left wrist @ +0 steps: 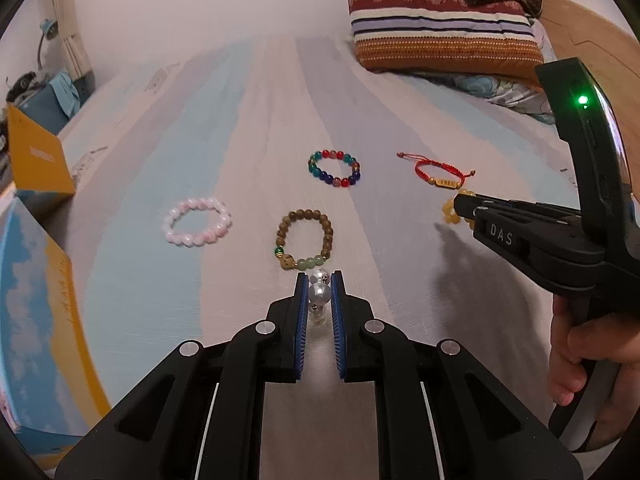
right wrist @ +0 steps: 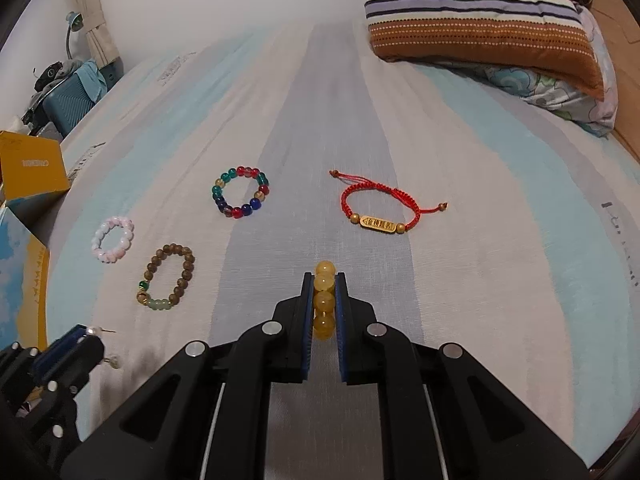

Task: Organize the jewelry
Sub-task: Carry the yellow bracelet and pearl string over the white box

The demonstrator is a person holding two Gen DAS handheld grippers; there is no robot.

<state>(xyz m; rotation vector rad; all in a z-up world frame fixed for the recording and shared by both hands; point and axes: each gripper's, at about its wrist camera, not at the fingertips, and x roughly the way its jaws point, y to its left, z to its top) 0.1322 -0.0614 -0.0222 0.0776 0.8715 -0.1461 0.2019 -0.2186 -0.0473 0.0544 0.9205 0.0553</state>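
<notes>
Amber beads (right wrist: 324,300) sit pinched in the right gripper (right wrist: 324,280) at lower centre; the left gripper (left wrist: 319,280) clamps pearl beads (left wrist: 319,293). Round, smooth beads could squirt free onto the bedsheet (right wrist: 480,280).

A striped bedsheet (right wrist: 500,184) in pale blue, grey and cream covers the bed. At its far right end lies a striped pillow (right wrist: 472,20) — red, white and orange bands — on a floral pillow (right wrist: 560,92). Off the sheet's left edge stands a yellow box (right wrist: 32,168); behind it sits what may be a teal suitcase (right wrist: 68,104).
</notes>
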